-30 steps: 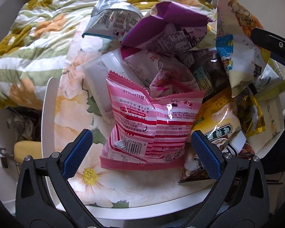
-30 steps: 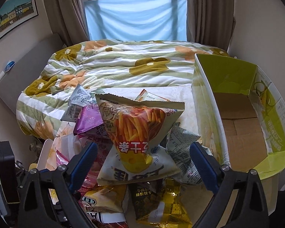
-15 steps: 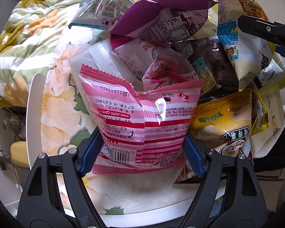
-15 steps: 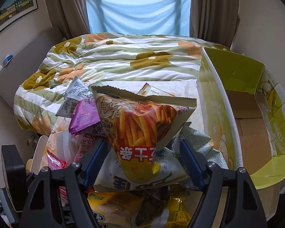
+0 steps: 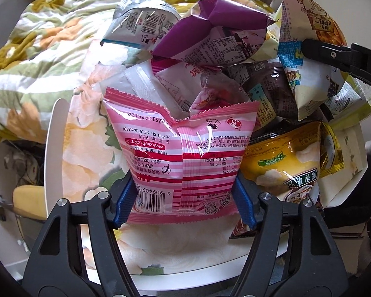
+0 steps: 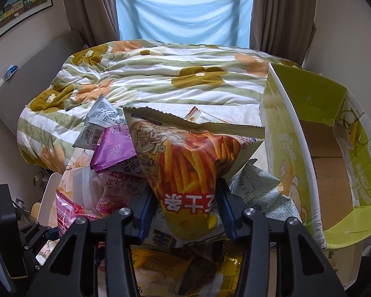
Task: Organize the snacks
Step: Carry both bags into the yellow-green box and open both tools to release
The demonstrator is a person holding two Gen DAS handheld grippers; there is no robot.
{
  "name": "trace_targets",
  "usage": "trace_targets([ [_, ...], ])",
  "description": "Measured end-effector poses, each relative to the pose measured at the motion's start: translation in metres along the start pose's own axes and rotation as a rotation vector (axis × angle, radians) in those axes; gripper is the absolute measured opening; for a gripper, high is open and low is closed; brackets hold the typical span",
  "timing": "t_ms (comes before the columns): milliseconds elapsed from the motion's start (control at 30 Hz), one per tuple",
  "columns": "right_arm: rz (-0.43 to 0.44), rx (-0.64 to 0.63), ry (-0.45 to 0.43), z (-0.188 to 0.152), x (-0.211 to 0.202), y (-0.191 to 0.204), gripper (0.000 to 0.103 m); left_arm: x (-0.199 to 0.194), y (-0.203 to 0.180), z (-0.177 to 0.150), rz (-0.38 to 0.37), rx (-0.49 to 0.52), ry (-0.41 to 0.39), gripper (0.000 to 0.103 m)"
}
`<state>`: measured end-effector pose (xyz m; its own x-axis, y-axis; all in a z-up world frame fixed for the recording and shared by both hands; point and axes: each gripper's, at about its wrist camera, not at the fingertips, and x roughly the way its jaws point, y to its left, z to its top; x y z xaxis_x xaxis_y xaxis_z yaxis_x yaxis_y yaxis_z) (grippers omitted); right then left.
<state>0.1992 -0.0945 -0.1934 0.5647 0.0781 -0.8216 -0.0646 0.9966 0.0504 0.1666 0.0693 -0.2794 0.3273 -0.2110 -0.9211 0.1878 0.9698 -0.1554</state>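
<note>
Left wrist view showed the left gripper (image 5: pixel 184 201) squeezing the bottom of a pink striped snack bag (image 5: pixel 180 158). Its blue pads had just been closing, and now they pressed in on both sides of the bag. The pink bag stood at the near edge of a big messy pile of snacks (image 5: pixel 235 79) on a small table with a flowery cloth (image 5: pixel 86 133). A yellow bag (image 5: pixel 284 163) lay just to its right, and a purple bag (image 5: pixel 225 27) and a grey one (image 5: pixel 141 24) sat farther back. From the right wrist view, the right gripper (image 6: pixel 185 212) had just been closing too, and it was pinching a bag with fries on it (image 6: pixel 185 163) near the low end. The green box (image 6: pixel 306 113) stood open on the right side of the pile, and only bare cardboard showed inside it. So I think the tidying had only just begun. Two bags were grabbed, but none seemed put away yet. All the other snacks were in a heap and needed sorting. A flowery blanket (image 6: pixel 160 74) covered the bed behind.
</note>
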Motion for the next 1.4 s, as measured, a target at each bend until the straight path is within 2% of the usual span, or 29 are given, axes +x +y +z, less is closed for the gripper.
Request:
trace_targets([
  [200,0.014,0.009,-0.026,0.002,-0.018,-0.001,0.041,-0.029,0.001,0.007,0.000,-0.002,-0.041,0.066],
  [367,0.025,0.028,-0.070,0.014,-0.047,-0.002,0.041,-0.069,-0.003,0.027,-0.010,0.029,-0.106,0.066],
  [600,0.038,0.087,-0.142,0.041,-0.093,-0.022,0.041,-0.124,-0.024,0.084,-0.037,0.117,-0.252,0.066],
  [800,0.015,0.125,-0.186,0.066,-0.115,-0.065,0.041,-0.145,-0.077,0.146,-0.066,0.190,-0.333,0.066],
  [933,-0.004,0.123,-0.212,0.081,-0.122,-0.103,0.041,-0.140,-0.130,0.182,-0.082,0.212,-0.354,0.066],
  [1067,-0.004,0.126,-0.217,0.096,-0.124,-0.157,0.041,-0.122,-0.190,0.216,-0.111,0.204,-0.337,0.066],
  [1267,-0.013,0.092,-0.193,0.110,-0.114,-0.233,0.041,-0.070,-0.278,0.259,-0.119,0.169,-0.269,0.066],
  [1400,-0.011,0.072,-0.155,0.114,-0.099,-0.276,0.041,-0.027,-0.319,0.279,-0.100,0.155,-0.204,0.066],
])
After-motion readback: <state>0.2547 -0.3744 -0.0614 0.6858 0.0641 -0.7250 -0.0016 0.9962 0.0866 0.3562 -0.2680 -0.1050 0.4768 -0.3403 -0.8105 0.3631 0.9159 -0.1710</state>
